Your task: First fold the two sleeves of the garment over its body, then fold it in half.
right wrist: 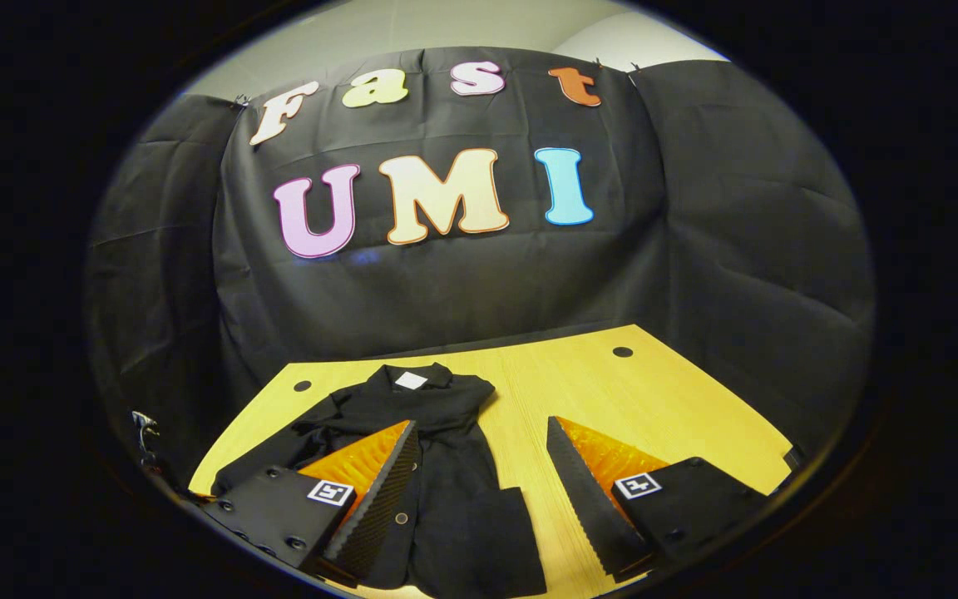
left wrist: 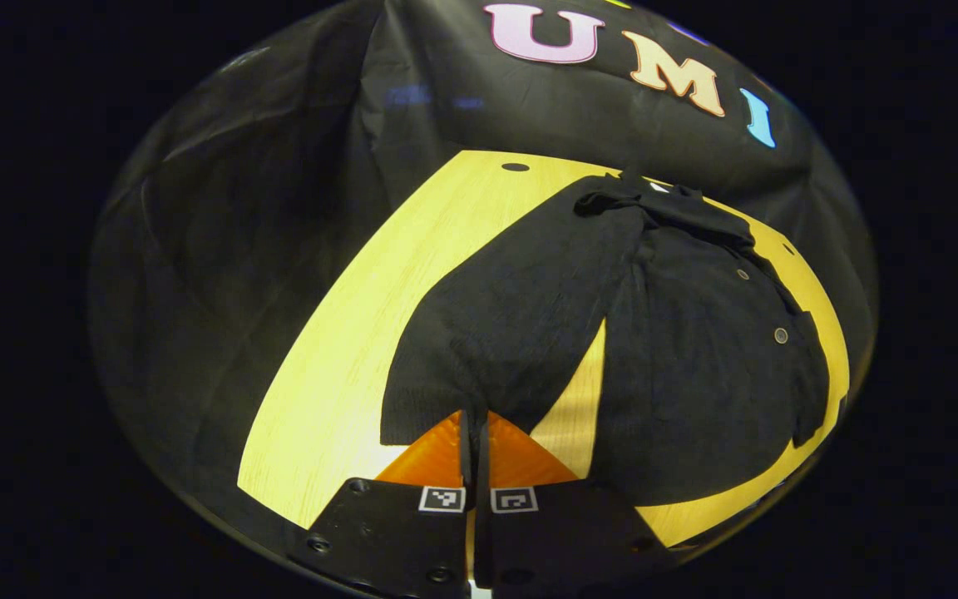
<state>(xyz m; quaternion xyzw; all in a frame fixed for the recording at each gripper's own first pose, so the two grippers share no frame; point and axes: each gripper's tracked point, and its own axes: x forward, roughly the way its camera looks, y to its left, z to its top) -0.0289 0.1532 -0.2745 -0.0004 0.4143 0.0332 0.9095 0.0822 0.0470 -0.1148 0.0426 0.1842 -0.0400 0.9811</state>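
Left gripper [left wrist: 473,428] pinches a sleeve [left wrist: 491,333] edge; right gripper [right wrist: 479,482] hangs wide apart above the jacket [right wrist: 437,466].

The jacket lies flat on the yellow table [right wrist: 662,399], one sleeve already across its body; the left fingers sit together on thin cloth, so the sleeve may slip free mid-fold, or drag the whole jacket askew; the right could snag the folded sleeve.

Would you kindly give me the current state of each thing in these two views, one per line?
Left gripper: shut on the sleeve's cuff edge.
Right gripper: open, above the garment and table, holding nothing.
Garment: lying flat on the table, collar at the far end, not yet folded in half.
Sleeve: spread out to the side, not yet folded over the body.
Table: partly covered by the garment.
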